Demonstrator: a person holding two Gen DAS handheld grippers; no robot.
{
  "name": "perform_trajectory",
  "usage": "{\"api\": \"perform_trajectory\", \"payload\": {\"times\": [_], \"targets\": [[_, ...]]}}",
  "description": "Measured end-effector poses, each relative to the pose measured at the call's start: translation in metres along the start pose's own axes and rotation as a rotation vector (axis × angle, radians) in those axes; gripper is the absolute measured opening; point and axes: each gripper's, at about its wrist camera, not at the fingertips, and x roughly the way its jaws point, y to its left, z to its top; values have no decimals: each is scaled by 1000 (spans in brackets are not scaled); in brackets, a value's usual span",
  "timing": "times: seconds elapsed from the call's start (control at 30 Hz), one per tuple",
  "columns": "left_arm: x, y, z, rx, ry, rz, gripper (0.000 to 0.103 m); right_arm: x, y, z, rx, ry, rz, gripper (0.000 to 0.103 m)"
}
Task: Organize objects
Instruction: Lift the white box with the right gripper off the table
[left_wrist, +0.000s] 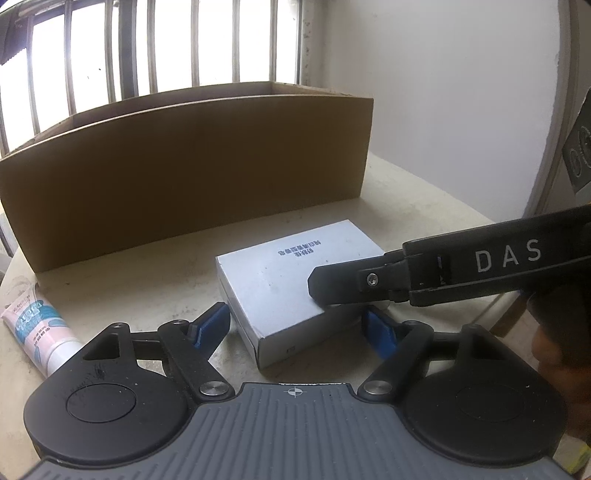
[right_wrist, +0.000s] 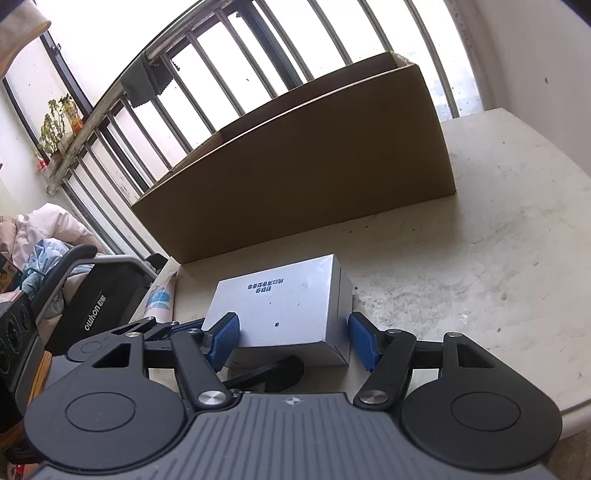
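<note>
Toothpaste tube (left_wrist: 38, 325), pink and white, lay at the far left of the beige table (right_wrist: 498, 258), just left of the left gripper (left_wrist: 299, 326). Left gripper had blue pads (left_wrist: 210, 326) spread wide, straddling the near corner of the white box (left_wrist: 291, 280); left pad close to the box's side, contact unclear; right pad partly hidden, so a grip could not be told. White box lay flat on the table, printed face up, just in front of the open cardboard carton (left_wrist: 192, 155). Right gripper (right_wrist: 293, 338) flanked the same box from its near end, jaws wide, right pad (right_wrist: 364, 341) clearly apart from the box wall, left pad at its edge. Carton stood before the barred window (left_wrist: 155, 44).
</note>
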Motion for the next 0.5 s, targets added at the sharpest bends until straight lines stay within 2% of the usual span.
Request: {"api": "perform_trajectory", "payload": {"times": [0.5], "targets": [[-14,-6,14,-5,-33,20,77,-9,7,12,3,-13,3,69]]}}
